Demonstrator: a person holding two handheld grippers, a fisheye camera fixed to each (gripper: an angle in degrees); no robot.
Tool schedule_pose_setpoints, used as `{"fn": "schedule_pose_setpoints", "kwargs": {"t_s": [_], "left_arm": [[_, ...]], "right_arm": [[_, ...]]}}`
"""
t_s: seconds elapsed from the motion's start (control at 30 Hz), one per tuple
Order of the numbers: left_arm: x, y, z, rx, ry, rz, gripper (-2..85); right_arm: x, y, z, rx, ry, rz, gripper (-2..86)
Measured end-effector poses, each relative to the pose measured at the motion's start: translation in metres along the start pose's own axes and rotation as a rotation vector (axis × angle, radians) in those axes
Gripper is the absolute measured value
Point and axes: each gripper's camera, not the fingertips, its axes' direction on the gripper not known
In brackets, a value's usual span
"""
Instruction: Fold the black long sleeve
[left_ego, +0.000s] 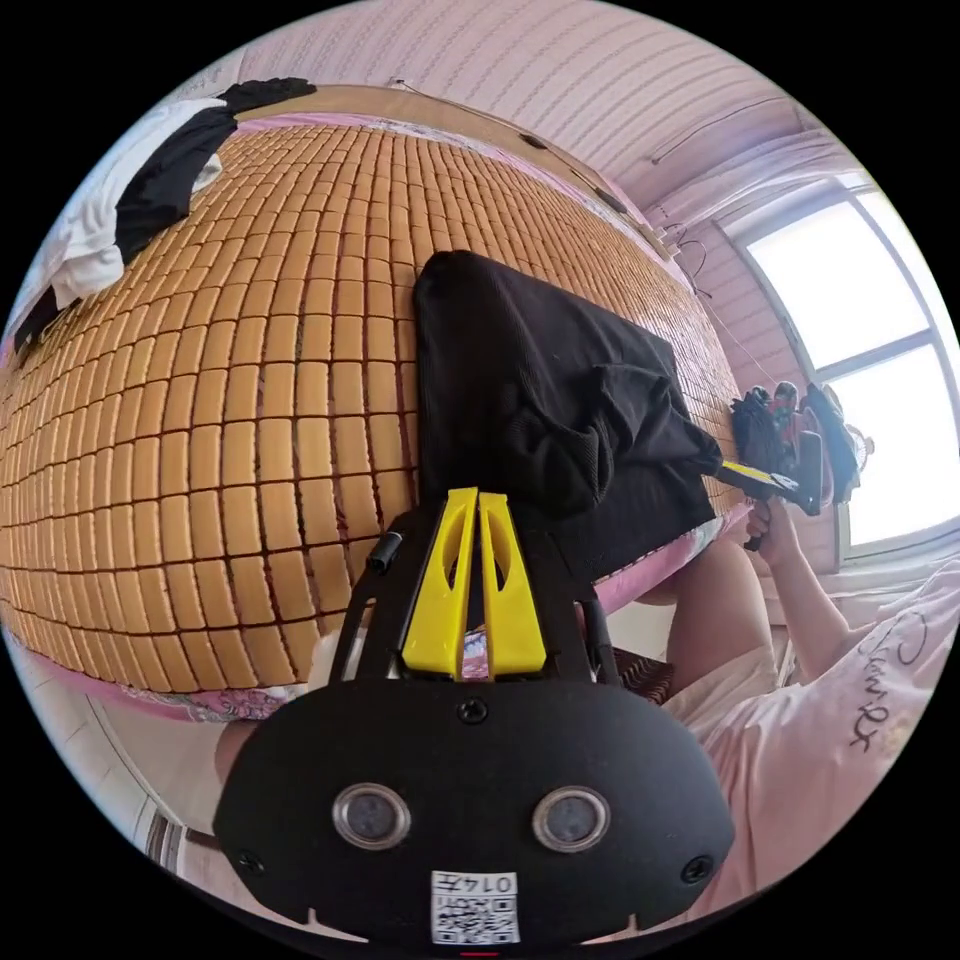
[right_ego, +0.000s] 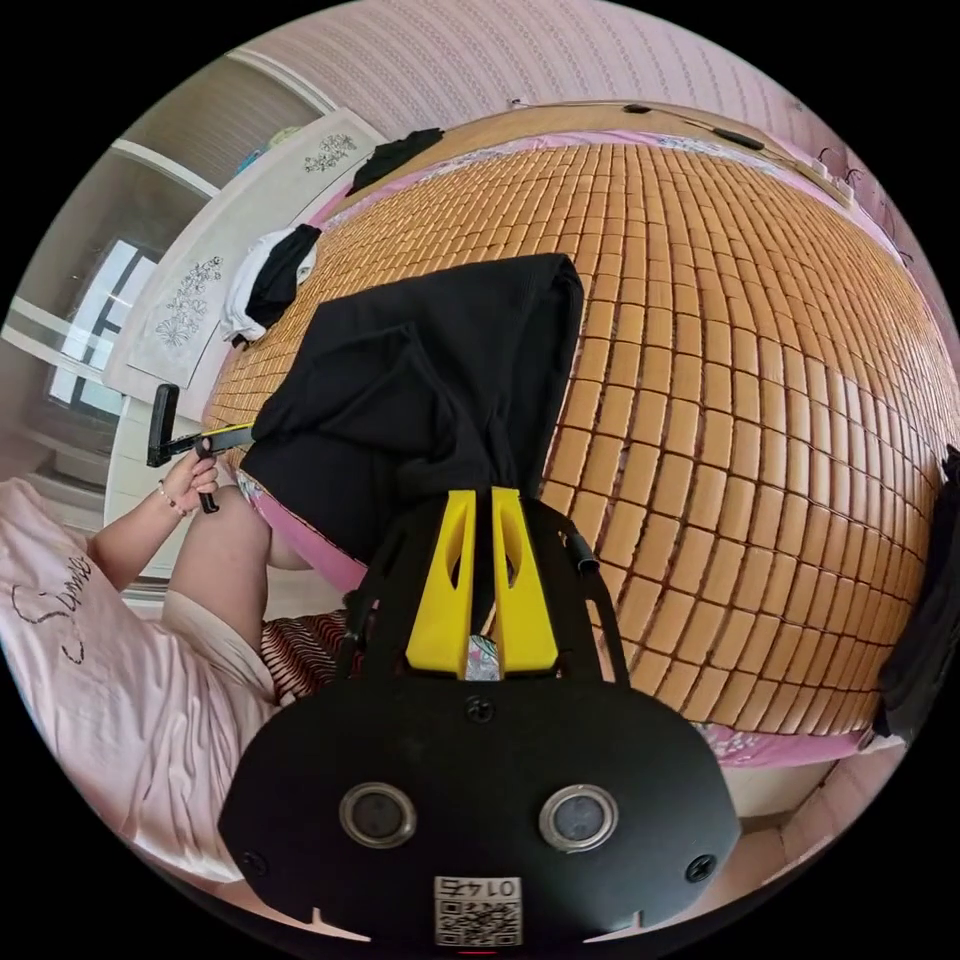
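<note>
**Both tools gripping the near edge of the black top on the bed**

While the black long sleeve (left_ego: 540, 400) is lying partly folded on the bamboo mat (left_ego: 230, 420) that is covering the bed, both tools are clenching its near edge, close to the pink bed edge (right_ego: 300, 545) where the person is standing. In the left gripper view, the left tool (left_ego: 478, 497) is sitting with its yellow jaws pressed nearly together, and black cloth is bunching right at their tips. In that same view the right tool (left_ego: 722, 465) is reaching in from the right, its yellow tips pinching a corner of the garment and pulling it into a taut point; a hand (left_ego: 775, 520) is holding its handle.

In the right gripper view, the right tool (right_ego: 480, 495) is showing the same closed stance, with a fold of the black long sleeve (right_ego: 430, 380) gathered down between its jaws. The left tool (right_ego: 250, 433) is appearing at the left of this view, biting the garment's other near corner, with a hand (right_ego: 190, 480) wrapped around its grip. The person's pink shirt (right_ego: 110, 680) is showing beside the bed.

Further off, a heap of black and white clothes (left_ego: 120, 220) is resting at the far left part of the mat, well apart from the garment being worked.
</note>
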Motion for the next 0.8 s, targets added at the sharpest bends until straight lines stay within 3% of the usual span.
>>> {"fn": "schedule_pose_setpoints", "kwargs": {"t_s": [0.1, 0.27, 0.33, 0.43, 0.53, 0.67, 0.8], "left_arm": [[0.010, -0.006, -0.018, 0.056, -0.048, 0.069, -0.6], [0.062, -0.040, 0.021, 0.048, 0.134, 0.238, 5.4], [0.073, -0.048, 0.057, -0.017, 0.139, 0.248, 7.9], [0.082, -0.049, 0.112, -0.137, -0.040, 0.270, 7.1], [0.084, -0.034, 0.114, -0.090, -0.085, 0.369, 3.0], [0.068, 0.005, 0.095, -0.037, 0.062, 0.449, 0.2], [0.052, 0.052, 0.098, -0.153, 0.080, 0.470, -0.7]], "right_arm": [[-0.014, -0.003, -0.023, 0.056, 0.124, -0.013, 4.3], [-0.067, -0.050, -0.015, 0.170, 0.004, -0.169, 7.1], [-0.084, -0.079, 0.022, 0.111, 0.006, -0.192, 10.4], [-0.087, -0.099, 0.070, -0.025, 0.035, -0.173, 9.6], [-0.093, -0.087, 0.057, 0.046, -0.008, -0.220, 4.3], [-0.107, -0.050, 0.025, 0.102, -0.163, -0.398, 3.0], [-0.130, -0.002, 0.033, -0.130, -0.159, -0.567, 3.7]]}}
